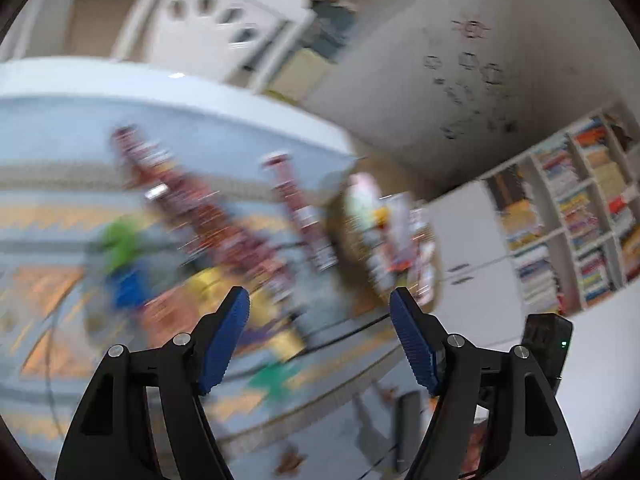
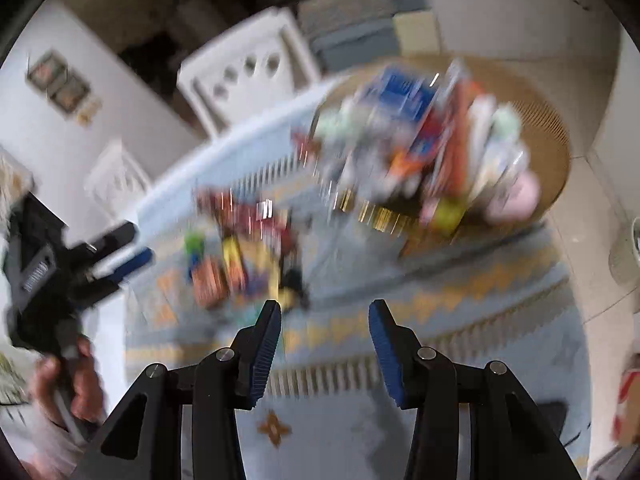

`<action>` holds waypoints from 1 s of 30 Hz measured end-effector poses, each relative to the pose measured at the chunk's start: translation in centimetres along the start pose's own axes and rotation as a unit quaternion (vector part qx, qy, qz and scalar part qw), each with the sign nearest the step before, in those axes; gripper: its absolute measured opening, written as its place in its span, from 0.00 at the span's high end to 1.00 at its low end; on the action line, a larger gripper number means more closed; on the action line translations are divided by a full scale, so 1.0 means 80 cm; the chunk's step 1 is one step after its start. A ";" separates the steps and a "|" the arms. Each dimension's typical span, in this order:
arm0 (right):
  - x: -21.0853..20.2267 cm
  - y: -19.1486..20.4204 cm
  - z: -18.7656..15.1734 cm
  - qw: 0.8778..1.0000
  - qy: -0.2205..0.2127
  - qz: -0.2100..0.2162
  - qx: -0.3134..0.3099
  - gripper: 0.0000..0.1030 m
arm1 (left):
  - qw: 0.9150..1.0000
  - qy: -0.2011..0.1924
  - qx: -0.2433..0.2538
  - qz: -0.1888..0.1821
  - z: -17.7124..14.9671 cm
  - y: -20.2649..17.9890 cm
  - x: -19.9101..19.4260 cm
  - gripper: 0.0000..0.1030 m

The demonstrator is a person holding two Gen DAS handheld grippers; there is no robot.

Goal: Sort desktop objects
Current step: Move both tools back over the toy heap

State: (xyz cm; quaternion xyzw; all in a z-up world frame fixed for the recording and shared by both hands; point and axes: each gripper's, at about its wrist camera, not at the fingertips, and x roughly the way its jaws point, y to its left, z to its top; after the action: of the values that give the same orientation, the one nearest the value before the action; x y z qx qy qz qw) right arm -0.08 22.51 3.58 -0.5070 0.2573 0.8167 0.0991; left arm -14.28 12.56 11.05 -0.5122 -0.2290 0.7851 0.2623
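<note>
Both views are smeared by motion. My left gripper (image 1: 320, 300) hangs open above the table with nothing between its blue pads. Below it lie a dark red snack packet (image 1: 200, 208), a second narrow red packet (image 1: 300, 208), a green and blue item (image 1: 124, 256) and a yellow item (image 1: 256, 300). A round woven basket (image 1: 436, 276) packed with packets stands at the table's right end. My right gripper (image 2: 325, 306) is open and empty above the patterned cloth (image 2: 400, 288). The loose pile (image 2: 240, 256) lies ahead of it and the full basket (image 2: 556, 136) further right. The left gripper (image 2: 124, 254) shows at far left, held by a hand (image 2: 80, 384).
The table carries a light blue cloth with orange zigzag bands (image 1: 48, 280). A white chair (image 1: 216, 24) stands behind the table. Bookshelves (image 1: 580, 216) and white cabinets (image 1: 472, 256) fill the right side. A second white chair (image 2: 244, 68) shows in the right wrist view.
</note>
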 end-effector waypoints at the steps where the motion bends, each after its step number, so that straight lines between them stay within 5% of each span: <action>1: 0.016 0.006 -0.012 1.000 0.012 -0.010 -0.015 0.57 | 1.000 0.001 -0.003 0.017 -0.011 0.013 -0.009 0.31; 6: 0.077 0.016 -0.048 0.996 0.050 -0.055 -0.050 0.57 | 0.991 0.011 -0.033 0.125 -0.078 0.086 -0.039 0.31; 12: 0.091 0.020 -0.068 0.993 0.017 -0.092 -0.069 0.56 | 0.976 -0.003 -0.028 0.214 -0.131 0.135 -0.046 0.31; 15: 0.094 0.026 -0.078 0.992 0.003 -0.096 -0.084 0.41 | 0.968 -0.006 -0.001 0.250 -0.143 0.135 -0.033 0.31; 19: 0.097 0.038 -0.093 0.986 -0.014 -0.118 -0.115 0.31 | 0.957 -0.035 0.048 0.283 -0.159 0.129 -0.025 0.29; 22: 0.101 0.041 -0.100 0.985 -0.032 -0.119 -0.122 0.21 | 0.951 -0.044 0.080 0.295 -0.164 0.123 -0.016 0.17; 24: 0.099 0.040 -0.104 0.984 -0.044 -0.122 -0.123 0.19 | 0.942 -0.034 0.116 0.312 -0.170 0.115 -0.002 0.00; 28: 0.099 0.037 -0.106 0.984 -0.046 -0.126 -0.120 0.14 | 0.941 -0.046 0.116 0.315 -0.173 0.114 0.003 0.00; 30: 0.105 0.033 -0.101 0.986 -0.032 -0.133 -0.096 0.00 | 0.941 -0.053 0.119 0.313 -0.177 0.115 0.000 0.00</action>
State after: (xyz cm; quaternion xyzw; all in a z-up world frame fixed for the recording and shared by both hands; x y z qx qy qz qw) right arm 1.17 15.28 -5.80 -0.5177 0.1047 0.8327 0.1660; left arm -2.83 6.87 0.03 -0.4806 0.0239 0.8752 0.0500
